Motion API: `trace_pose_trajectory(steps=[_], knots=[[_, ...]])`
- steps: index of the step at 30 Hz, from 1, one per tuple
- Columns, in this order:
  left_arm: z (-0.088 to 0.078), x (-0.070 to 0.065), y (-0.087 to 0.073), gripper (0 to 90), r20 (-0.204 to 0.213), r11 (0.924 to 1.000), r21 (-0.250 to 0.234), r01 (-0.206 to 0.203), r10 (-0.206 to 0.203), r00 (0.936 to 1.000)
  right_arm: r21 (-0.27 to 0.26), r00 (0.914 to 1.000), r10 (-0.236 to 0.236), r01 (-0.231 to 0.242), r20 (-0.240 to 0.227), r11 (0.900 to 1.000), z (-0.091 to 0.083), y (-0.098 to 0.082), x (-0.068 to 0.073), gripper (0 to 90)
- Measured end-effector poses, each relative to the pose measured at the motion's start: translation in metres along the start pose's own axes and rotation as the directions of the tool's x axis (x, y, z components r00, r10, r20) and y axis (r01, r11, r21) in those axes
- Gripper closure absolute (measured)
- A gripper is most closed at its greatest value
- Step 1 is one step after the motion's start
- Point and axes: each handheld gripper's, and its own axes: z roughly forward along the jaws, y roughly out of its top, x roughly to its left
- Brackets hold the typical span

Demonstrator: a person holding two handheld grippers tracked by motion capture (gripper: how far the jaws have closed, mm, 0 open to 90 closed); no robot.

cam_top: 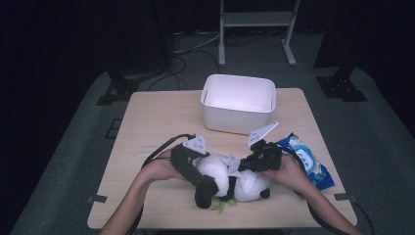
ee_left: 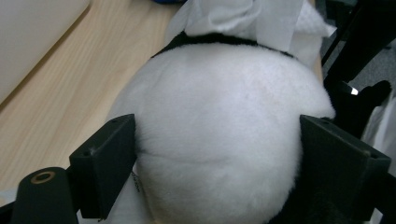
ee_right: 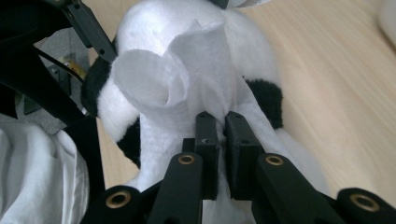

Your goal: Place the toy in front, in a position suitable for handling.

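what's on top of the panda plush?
A white wipe lies on the panda plush, pinched by the right hand-held gripper. The left hand-held gripper straddles its white body. The fur under the wipe is hidden.

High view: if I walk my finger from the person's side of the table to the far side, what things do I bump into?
Panda plush toy → white wipe pinched in the right gripper → white bin at the far edge of the table.
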Motion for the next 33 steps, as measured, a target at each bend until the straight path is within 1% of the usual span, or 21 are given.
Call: trace_pose_trajectory(steps=[1, 4, 6, 7, 8, 11, 12, 14, 16, 18, 19, 20, 21, 24, 28, 31, 33], knots=[[-0.002, -0.001, -0.001, 13.0, 0.002, 1.0, -0.005, 0.003, -0.003, 1.0, 0.003, 0.9999, -0.011, 0.011, -0.003, 1.0, 0.002, 0.0, 0.002, 83.7], [-0.007, -0.006, -0.008, 12.9, 0.016, 0.9983, -0.05, 0.03, -0.029, 0.9995, 0.006, 0.9998, -0.017, 0.017, -0.012, 1.0, 0.003, 0.0, 0.009, 83.7], [-0.009, -0.007, -0.012, 13.0, 0.014, 0.9976, -0.062, 0.032, -0.031, 0.9994, 0.009, 0.9994, -0.027, 0.027, -0.02, 1.0, 0.003, 0.001, 0.014, 83.6], [-0.01, -0.008, -0.014, 12.9, 0.014, 0.9963, -0.075, 0.041, -0.04, 0.9991, 0.009, 0.9988, -0.04, 0.04, -0.029, 0.999, 0.004, 0.001, 0.016, 83.6], [-0.011, -0.008, -0.015, 12.7, 0.01, 0.9958, -0.08, 0.044, -0.044, 0.999, 0.01, 0.9986, -0.041, 0.041, -0.035, 0.999, 0.004, 0.002, 0.018, 83.6], [-0.01, -0.008, -0.019, 9.6, -0.005, 0.9964, -0.064, 0.056, -0.057, 0.9984, 0.013, 0.9973, -0.056, 0.057, -0.047, 0.998, 0.01, 0.003, 0.024, 83.8], [-0.01, -0.007, -0.02, 9.4, -0.008, 0.9964, -0.067, 0.052, -0.053, 0.9986, 0.013, 0.9967, -0.069, 0.069, -0.043, 0.998, 0.012, 0.004, 0.025, 83.8], [-0.011, -0.007, -0.023, 9.4, -0.011, 0.9954, -0.074, 0.06, -0.061, 0.998, 0.003, 0.9965, -0.079, 0.079, -0.027, 0.997, 0.016, 0.006, 0.028, 83.9], [-0.01, -0.007, -0.025, 9.3, -0.033, 0.9971, -0.06, 0.047, -0.049, 0.9983, -0.008, 0.9961, -0.082, 0.081, -0.034, 0.997, 0.023, 0.009, 0.029, 84.2], [-0.009, -0.007, -0.029, 9.4, -0.034, 0.9978, -0.051, 0.043, -0.045, 0.9984, -0.017, 0.9954, -0.085, 0.084, -0.046, 0.996, 0.03, 0.012, 0.03, 84.6], [-0.009, -0.008, -0.031, 9.6, -0.038, 0.9972, -0.059, 0.046, -0.048, 0.9981, -0.021, 0.9949, -0.089, 0.088, -0.047, 0.996, 0.033, 0.014, 0.031, 84.7], [-0.01, -0.008, -0.033, 9.6, -0.043, 0.9977, -0.056, 0.037, -0.04, 0.9983, -0.022, 0.9945, -0.095, 0.094, -0.045, 0.995, 0.036, 0.017, 0.032, 84.8], [-0.011, -0.009, -0.036, 9.7, -0.046, 0.9971, -0.064, 0.041, -0.044, 0.998, -0.019, 0.9933, -0.108, 0.108, -0.041, 0.994, 0.038, 0.019, 0.033, 84.9], [-0.011, -0.009, -0.042, 10.6, -0.053, 0.9958, -0.078, 0.047, -0.052, 0.9973, -0.008, 0.9917, -0.125, 0.125, -0.028, 0.992, 0.046, 0.028, 0.035, 85.3], [-0.011, -0.009, -0.043, 12.0, -0.071, 0.9961, -0.075, 0.048, -0.053, 0.9961, -0.002, 0.9897, -0.143, 0.143, -0.007, 0.99, 0.053, 0.036, 0.036, 85.4], [-0.01, -0.009, -0.045, 12.2, -0.076, 0.9946, -0.087, 0.056, -0.063, 0.9951, 0.005, 0.9883, -0.152, 0.152, -0.002, 0.988, 0.055, 0.04, 0.035, 85.4], [-0.009, -0.01, -0.045, 12.3, -0.068, 0.9929, -0.1, 0.064, -0.071, 0.9952, 0.003, 0.9884, -0.152, 0.152, -0.002, 0.988, 0.051, 0.039, 0.034, 85.3]])
